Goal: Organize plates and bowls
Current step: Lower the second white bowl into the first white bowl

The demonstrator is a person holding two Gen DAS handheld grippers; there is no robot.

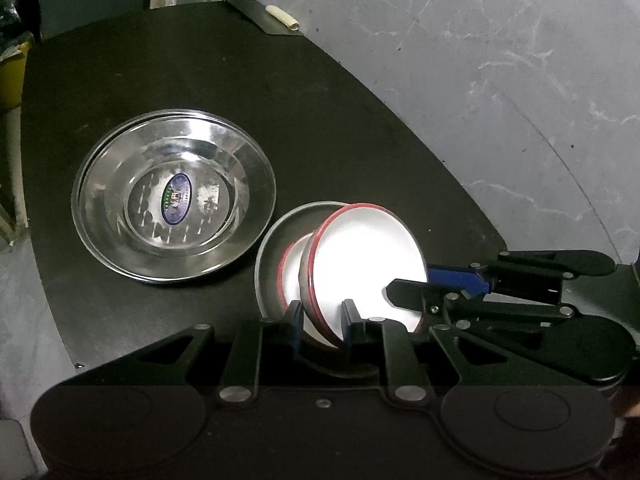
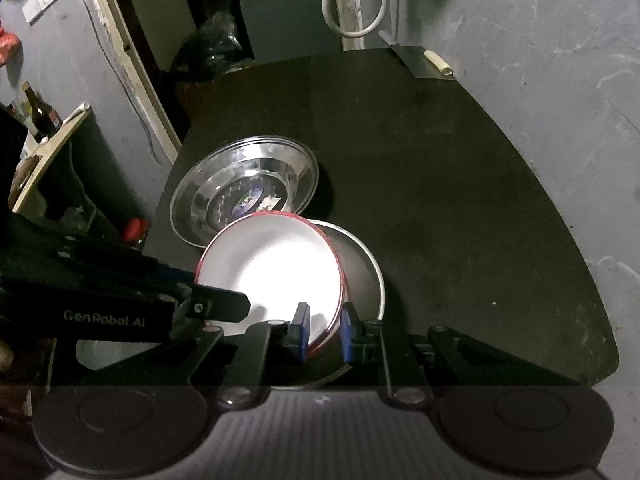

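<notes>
On black tabletop [image 1: 280, 100] | both fingers clamp glossy red-rimmed white bowl [image 1: 360, 264] | round steel bowl [image 1: 174, 196] beside

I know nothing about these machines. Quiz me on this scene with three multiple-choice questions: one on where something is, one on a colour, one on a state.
1. In the left wrist view, where does the steel bowl sit relative to the white bowl?
A. to its left
B. to its right
C. inside it

2. What colour is the white bowl's rim?
A. blue
B. red
C. green

3. How is the white bowl now?
A. lying flat, untouched
B. upside down
C. tilted, its rim pinched by the left tongs and the right tongs

Answers:
1 A: the steel bowl stands apart, to its left, on the black table.
2 B: a red line rings its edge.
3 C: it leans over the grey plate, with both tongs closed on its rim.
</notes>
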